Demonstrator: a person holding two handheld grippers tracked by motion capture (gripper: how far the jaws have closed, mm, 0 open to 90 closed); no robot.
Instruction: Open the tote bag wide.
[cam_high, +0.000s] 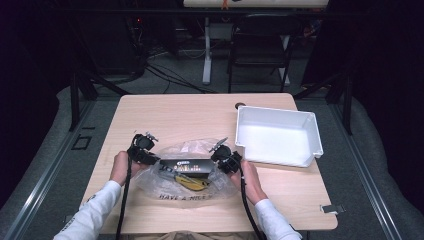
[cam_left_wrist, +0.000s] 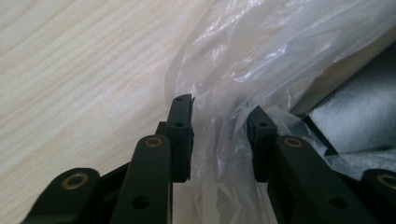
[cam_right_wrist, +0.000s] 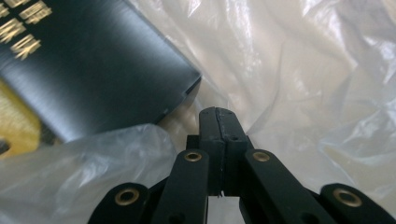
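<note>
Two tools at a clear plastic bag on the table

The plastic bag (cam_high: 186, 176) lies near the front edge of the wooden table (cam_high: 200, 112), with a black box (cam_high: 186, 165) and a yellow item (cam_high: 192, 182) inside it. The left tool (cam_left_wrist: 219, 114) sits at the bag's left end, jaws spread with bag film bunched between them. The right tool (cam_right_wrist: 218, 116) is at the bag's right end, jaws pressed together, with film all round them; whether film is pinched cannot be told. A white bin (cam_high: 278, 136) stands just right of the bag
</note>
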